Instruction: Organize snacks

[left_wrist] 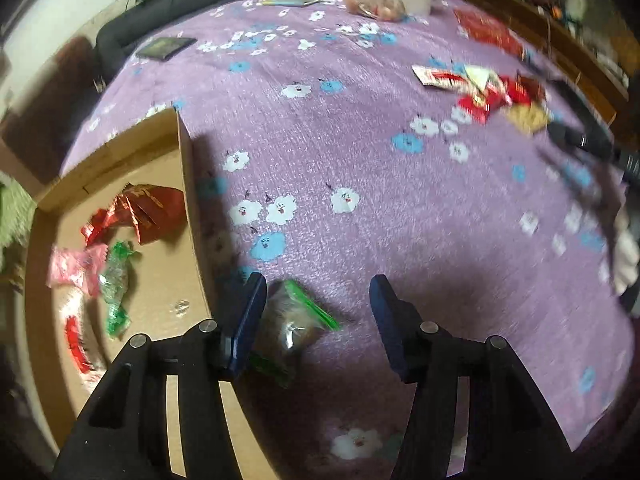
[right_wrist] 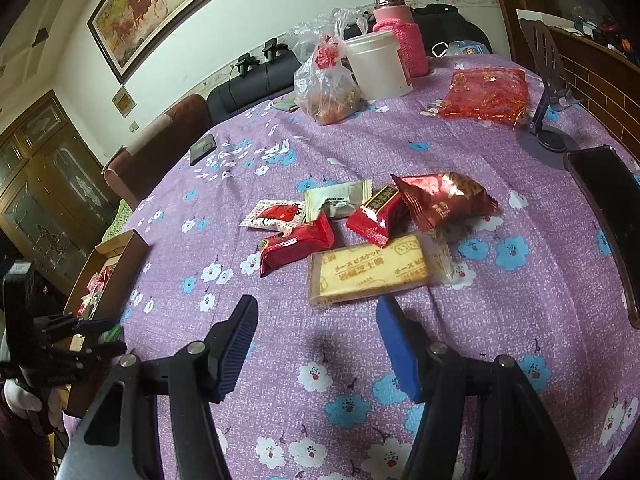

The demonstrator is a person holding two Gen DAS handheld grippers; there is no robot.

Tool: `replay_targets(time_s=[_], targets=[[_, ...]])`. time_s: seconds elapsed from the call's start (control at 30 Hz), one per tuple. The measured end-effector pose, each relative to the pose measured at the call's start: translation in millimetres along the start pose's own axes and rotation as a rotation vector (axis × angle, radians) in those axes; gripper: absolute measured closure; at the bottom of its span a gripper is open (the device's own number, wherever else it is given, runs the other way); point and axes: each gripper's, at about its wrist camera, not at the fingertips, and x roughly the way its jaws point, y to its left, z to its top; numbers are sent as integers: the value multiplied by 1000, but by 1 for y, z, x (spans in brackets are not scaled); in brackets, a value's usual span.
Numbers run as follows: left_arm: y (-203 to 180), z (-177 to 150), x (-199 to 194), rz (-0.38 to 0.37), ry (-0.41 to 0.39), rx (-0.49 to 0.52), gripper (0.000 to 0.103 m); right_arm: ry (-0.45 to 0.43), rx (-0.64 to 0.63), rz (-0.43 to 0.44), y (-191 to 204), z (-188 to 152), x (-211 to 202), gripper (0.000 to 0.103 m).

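My left gripper (left_wrist: pixel 318 296) is open over the purple flowered tablecloth. A green-edged clear snack packet (left_wrist: pixel 294 326) lies on the cloth by its left finger, beside the cardboard box (left_wrist: pixel 186 184). The box holds red, pink and green wrapped snacks (left_wrist: pixel 120 240). My right gripper (right_wrist: pixel 316 320) is open and empty, just short of a yellow biscuit packet (right_wrist: pixel 368 272). Behind the biscuit lies a pile of red snacks (right_wrist: pixel 296 242), a dark red bag (right_wrist: pixel 448 196) and a pale green packet (right_wrist: pixel 340 198). The same pile shows far right in the left wrist view (left_wrist: pixel 484 92).
At the back stand a white tub (right_wrist: pixel 380 66), a plastic bag of food (right_wrist: pixel 328 84), a pink-sleeved bottle (right_wrist: pixel 400 28) and a red foil bag (right_wrist: pixel 484 94). A phone stand (right_wrist: pixel 548 80) and a dark tray (right_wrist: pixel 608 220) are at the right. A phone (right_wrist: pixel 203 148) lies far left.
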Motion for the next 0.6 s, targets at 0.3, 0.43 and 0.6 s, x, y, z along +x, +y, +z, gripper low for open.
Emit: replay_targets(time_s=[0.3,0.43,0.6], targets=[[-9,-14,-3,-127,18,50,85,1,5,-8,-2,0,1,38],[-3,-25,-16,-154,-26,-32,92,9,11,-17,-3,0,3,38],[17,-21,-49,-288,-122,-155,92,8,20,-17,-5,0,2,38]])
